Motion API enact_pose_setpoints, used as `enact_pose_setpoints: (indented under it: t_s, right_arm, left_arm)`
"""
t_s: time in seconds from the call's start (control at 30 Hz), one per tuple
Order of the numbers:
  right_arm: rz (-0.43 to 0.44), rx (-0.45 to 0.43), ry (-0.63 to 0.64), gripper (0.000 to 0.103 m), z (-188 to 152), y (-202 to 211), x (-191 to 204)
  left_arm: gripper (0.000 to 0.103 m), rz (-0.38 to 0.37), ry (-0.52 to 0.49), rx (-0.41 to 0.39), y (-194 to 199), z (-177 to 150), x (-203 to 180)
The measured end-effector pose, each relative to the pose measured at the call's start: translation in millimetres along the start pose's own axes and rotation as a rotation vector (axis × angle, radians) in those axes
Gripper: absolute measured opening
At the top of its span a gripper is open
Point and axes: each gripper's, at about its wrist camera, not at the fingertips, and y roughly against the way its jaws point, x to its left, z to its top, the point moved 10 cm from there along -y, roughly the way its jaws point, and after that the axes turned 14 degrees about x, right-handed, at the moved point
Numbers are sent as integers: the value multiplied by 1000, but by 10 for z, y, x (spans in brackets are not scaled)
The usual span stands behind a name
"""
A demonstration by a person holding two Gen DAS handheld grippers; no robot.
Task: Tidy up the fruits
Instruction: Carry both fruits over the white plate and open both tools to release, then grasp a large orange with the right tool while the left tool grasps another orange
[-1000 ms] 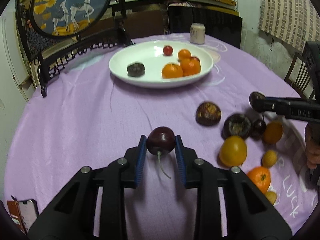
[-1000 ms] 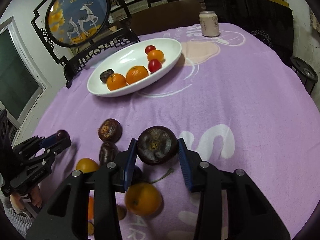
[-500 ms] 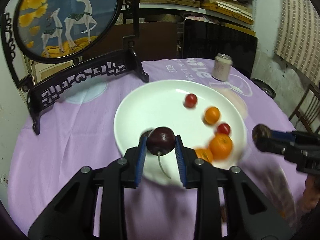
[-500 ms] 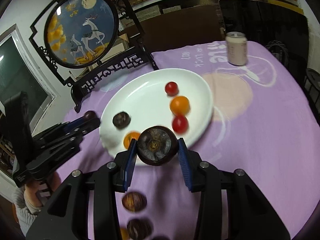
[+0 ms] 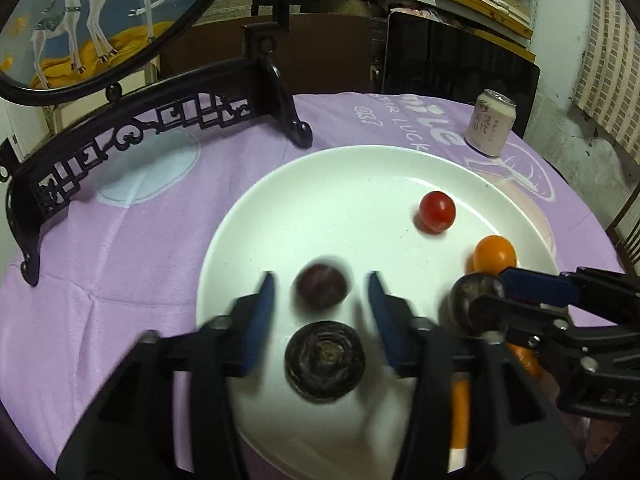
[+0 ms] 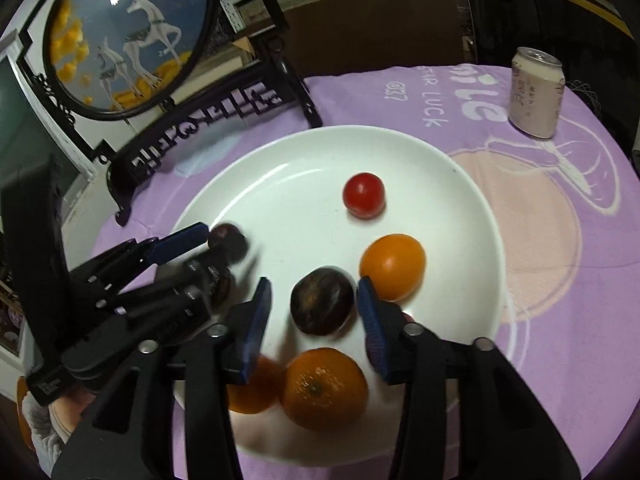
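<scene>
Both grippers are over the white plate (image 5: 240, 224), jaws opening. The left gripper (image 5: 321, 304) has a blurred dark cherry (image 5: 322, 289) between its pads, apparently clear of them. The right gripper (image 6: 314, 304) frames a dark round fruit (image 6: 322, 306), untouched, beside an orange (image 6: 393, 266).

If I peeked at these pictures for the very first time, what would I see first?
First the big white plate in the middle of the purple cloth, with a red fruit and oranges on it. Right in front, the left gripper and the right gripper are opening, each letting a dark fruit drop onto the plate. Behind stands a round deer picture in a black frame, with a can to the right.
</scene>
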Motion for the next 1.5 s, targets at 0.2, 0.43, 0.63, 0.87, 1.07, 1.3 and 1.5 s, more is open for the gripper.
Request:
enact_pose_setpoints:
  t_s: [0.2, 0.43, 0.63, 0.87, 1.07, 1.3, 1.5]
  right_arm:
    - [-34, -72, 20, 59, -44, 215, 7]
    - [-30, -98, -1, 59, -153, 475, 25]
    - [-34, -109, -9, 59, -535, 654, 51]
    - [-57, -137, -30, 59, -1184, 825, -73]
    - [-78, -140, -25, 59, -1789, 906, -135]
    - [-43, -128, -28, 59, -2184, 968, -131]
    - [-97, -87, 22, 59, -2279, 854, -59]
  left_arm:
    - [61, 28, 2, -28, 114, -58, 13]
    - [75, 62, 26, -66, 362, -285, 47]
    - [90, 115, 29, -75, 541, -656, -23]
    - [100, 140, 31, -136, 959, -1158, -94]
    - [101, 130, 62, -166, 1278, -1503, -95]
    - [101, 139, 84, -191, 1441, -1675, -14]
    - [101, 143, 84, -195, 1462, -1679, -2]
